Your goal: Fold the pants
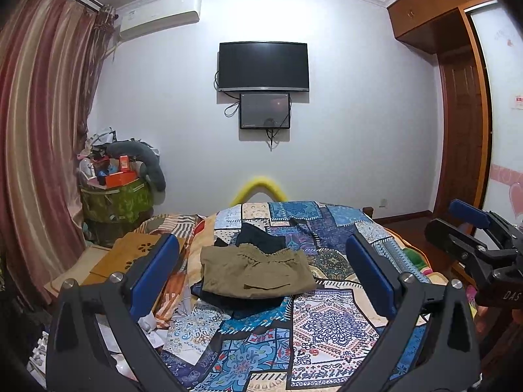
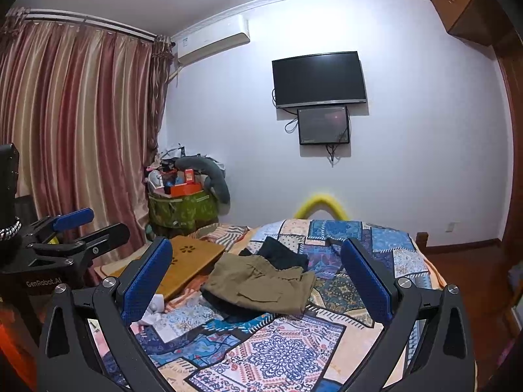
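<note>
Above the bed (image 1: 330,326), both tongs, left (image 1: 261,271) and right (image 2: 258,277), gape wide, empty, clear of the folded pants (image 1: 255,274).

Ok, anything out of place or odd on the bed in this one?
Mostly the clutter. The khaki pants lie folded but rumpled on top of dark clothes, not flat on the patchwork bedspread. Crumpled white paper sits at the bed's left edge. Both grippers are open and hold nothing.

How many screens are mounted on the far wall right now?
2. A large black TV hangs at the wall's centre, and a smaller dark screen sits directly below it, touching its lower edge. Both appear off. None seem hidden.
</note>
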`<state>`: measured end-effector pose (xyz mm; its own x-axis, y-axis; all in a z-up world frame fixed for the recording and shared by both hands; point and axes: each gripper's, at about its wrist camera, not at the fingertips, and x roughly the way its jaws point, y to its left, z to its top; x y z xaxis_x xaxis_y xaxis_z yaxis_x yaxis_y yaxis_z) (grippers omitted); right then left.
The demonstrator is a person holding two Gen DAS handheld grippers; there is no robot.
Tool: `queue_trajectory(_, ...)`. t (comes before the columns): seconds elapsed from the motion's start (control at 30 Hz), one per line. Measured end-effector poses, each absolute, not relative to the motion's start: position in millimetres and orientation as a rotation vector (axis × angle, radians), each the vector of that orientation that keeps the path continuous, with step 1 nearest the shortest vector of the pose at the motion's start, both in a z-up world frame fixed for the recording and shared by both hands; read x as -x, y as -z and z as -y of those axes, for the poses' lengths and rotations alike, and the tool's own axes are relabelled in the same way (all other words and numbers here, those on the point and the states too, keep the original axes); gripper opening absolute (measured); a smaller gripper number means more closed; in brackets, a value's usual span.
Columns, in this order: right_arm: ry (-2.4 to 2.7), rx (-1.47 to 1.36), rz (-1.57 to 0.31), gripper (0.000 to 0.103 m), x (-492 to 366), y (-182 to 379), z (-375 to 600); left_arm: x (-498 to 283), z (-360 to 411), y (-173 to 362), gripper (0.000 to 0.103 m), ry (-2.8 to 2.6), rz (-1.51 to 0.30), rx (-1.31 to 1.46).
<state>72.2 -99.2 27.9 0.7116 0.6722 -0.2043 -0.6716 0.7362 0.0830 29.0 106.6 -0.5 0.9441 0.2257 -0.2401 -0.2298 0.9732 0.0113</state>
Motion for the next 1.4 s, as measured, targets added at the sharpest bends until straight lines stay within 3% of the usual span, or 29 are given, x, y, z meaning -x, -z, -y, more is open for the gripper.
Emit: queue_trajectory(1.4,-0.736,-0.015,-0.224,0.102,-72.8,-31.7,103.0,-34.7,-107.3,1.9,0.103,-0.164,-0.259,0.033)
